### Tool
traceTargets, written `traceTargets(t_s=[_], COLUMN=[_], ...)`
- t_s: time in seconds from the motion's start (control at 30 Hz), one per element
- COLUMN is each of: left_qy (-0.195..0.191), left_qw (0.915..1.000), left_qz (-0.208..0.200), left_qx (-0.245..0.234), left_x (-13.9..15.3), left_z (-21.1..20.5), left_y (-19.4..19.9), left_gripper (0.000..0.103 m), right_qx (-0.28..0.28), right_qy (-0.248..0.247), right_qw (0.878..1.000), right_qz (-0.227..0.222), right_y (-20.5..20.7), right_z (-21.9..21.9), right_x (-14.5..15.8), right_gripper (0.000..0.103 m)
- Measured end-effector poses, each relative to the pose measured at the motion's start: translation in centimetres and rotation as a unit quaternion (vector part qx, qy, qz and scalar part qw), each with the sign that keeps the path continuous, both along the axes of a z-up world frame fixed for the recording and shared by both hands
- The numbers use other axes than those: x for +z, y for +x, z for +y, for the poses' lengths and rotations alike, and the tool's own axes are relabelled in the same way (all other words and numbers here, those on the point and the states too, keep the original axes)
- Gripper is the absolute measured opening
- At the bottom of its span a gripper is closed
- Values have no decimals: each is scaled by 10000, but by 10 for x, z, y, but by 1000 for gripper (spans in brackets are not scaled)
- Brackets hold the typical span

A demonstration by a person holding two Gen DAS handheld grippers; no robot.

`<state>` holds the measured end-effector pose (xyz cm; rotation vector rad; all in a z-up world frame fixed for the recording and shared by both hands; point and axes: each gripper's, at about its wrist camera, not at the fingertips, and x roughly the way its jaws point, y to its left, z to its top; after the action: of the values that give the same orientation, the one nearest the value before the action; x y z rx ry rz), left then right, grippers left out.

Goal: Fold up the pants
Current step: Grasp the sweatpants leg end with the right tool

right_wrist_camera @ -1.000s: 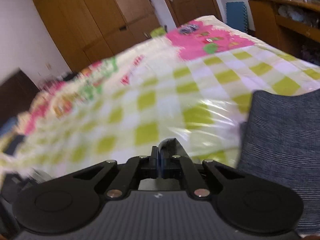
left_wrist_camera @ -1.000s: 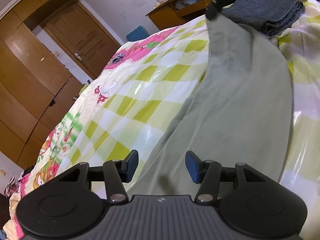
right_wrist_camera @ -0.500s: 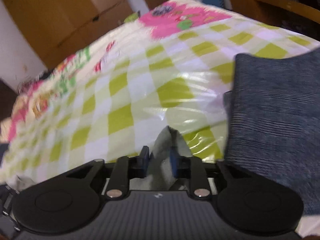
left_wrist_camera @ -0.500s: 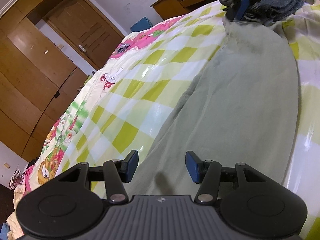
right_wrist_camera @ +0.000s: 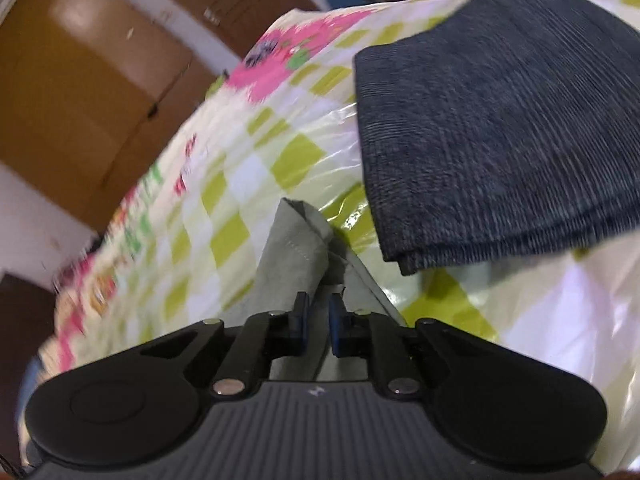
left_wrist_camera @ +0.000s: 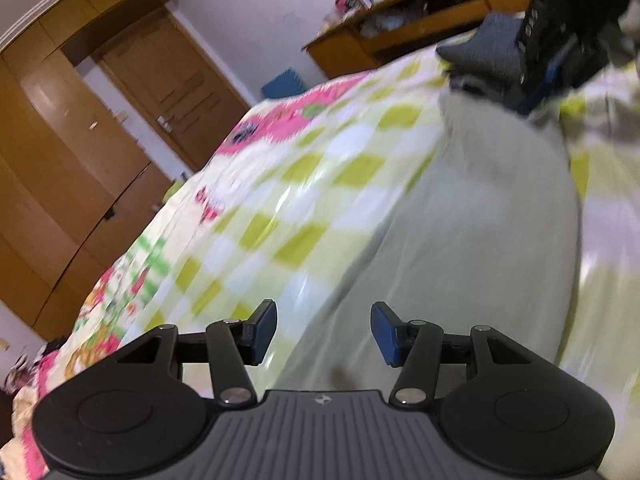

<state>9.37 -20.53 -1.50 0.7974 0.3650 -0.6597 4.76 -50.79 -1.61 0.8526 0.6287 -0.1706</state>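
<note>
Lowered since a second ago, my right claw (right_wrist_camera: 318, 320), jaws just closing, pinches the grey pants (right_wrist_camera: 292, 256) corner ahead for folding; my left claw (left_wrist_camera: 324, 330) hangs spread, empty.

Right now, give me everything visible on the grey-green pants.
The grey-green pants look like soft, thin woven cloth, plain, with a stitched hem at the far end. They lie stretched lengthwise on the checked bedspread, mostly flat. The right gripper has a bunched corner between its nearly closed jaws, which have just been closing, next to the folded dark jeans. The left gripper stands open over the near end, not gripping.
</note>
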Motion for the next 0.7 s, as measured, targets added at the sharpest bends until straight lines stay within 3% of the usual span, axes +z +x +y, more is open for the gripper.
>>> traceTargets(t_s=[0.2, 0.3, 0.37, 0.43, 0.57, 0.7], left_qy=[-455, -348, -261, -205, -195, -207], left_qw=[9954, 9954, 9961, 9963, 9963, 9963], left_qz=[586, 640, 622, 657, 669, 682], left_qx=[-600, -621, -568, -521, -508, -484], left_x=[4, -6, -13, -18, -23, -23], left_z=[-46, -59, -59, -57, -52, -51], left_y=[4, 8, 9, 10, 10, 9], left_gripper=[66, 66, 66, 66, 66, 66], right_qx=[-16, 51, 43, -15, -190, -492], right_qy=[69, -31, -294, -248, -490, -135], right_qw=[9998, 9990, 9987, 9990, 9975, 9977], right_qz=[193, 440, 414, 359, 464, 436], right_y=[9, 21, 24, 25, 33, 43], right_z=[4, 15, 23, 25, 26, 22], right_x=[-9, -19, -17, -17, -18, -27], right_gripper=[12, 11, 12, 16, 13, 11])
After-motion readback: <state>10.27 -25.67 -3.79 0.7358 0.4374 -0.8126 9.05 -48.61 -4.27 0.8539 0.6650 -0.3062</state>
